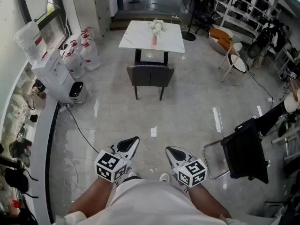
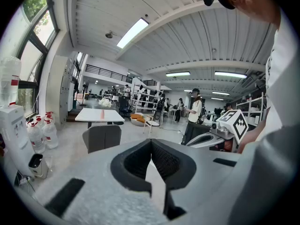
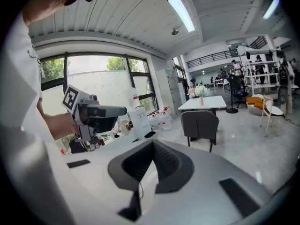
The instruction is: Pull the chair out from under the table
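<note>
Fingers [image 2: 135, 162] on the left gripper [image 1: 135, 140] are pressed together with nothing between them. Same deal on the right gripper [image 1: 169, 151], closed and empty. Both sit low in front of the person's body, side by side, pointing ahead and a bit down.

The chair [image 1: 150, 75] is well apart from them, straight ahead across the floor [image 1: 197, 111]. It's grey, with its back turned toward the person, pushed in at the near edge of the white table [image 1: 140, 39]. A vase of pale flowers [image 1: 157, 28] stands on the table.

The floor is shiny grey tile. A water dispenser [image 1: 58, 74] and a bunch of water jugs [image 1: 84, 53] sit along the left side, a black folding chair [image 1: 243, 153] is at the right, and there's shelving [image 1: 248, 6] at the back right.
</note>
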A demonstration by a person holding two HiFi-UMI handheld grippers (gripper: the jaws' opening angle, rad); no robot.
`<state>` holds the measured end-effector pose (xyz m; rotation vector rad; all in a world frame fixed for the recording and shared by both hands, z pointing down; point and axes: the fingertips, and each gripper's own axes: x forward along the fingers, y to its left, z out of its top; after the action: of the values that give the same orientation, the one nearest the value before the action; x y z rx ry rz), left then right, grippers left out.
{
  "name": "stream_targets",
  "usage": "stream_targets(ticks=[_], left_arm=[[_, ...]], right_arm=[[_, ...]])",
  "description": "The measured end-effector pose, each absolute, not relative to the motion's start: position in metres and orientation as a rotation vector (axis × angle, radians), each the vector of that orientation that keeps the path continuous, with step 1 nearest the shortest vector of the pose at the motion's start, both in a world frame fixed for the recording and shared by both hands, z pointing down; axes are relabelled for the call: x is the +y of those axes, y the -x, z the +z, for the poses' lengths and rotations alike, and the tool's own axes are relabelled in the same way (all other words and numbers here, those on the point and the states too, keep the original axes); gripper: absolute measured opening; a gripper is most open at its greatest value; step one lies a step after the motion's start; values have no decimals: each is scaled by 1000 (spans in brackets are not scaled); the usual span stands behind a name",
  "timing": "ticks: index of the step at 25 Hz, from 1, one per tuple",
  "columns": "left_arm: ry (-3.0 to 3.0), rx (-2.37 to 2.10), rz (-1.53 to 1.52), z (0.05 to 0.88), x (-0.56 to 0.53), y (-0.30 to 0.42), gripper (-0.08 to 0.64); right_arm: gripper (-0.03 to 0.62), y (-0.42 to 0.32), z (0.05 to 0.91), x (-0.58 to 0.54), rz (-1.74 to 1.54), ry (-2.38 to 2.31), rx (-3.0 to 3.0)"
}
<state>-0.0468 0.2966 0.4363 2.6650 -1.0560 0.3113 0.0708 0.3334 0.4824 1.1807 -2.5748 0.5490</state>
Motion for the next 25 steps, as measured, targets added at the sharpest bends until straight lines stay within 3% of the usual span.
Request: stream_targets(ticks=[25], left_arm=[[-2702,-1033,337,442,299,59,9]], right_arm=[[6,-48,483,331,526,-1176,-2610]])
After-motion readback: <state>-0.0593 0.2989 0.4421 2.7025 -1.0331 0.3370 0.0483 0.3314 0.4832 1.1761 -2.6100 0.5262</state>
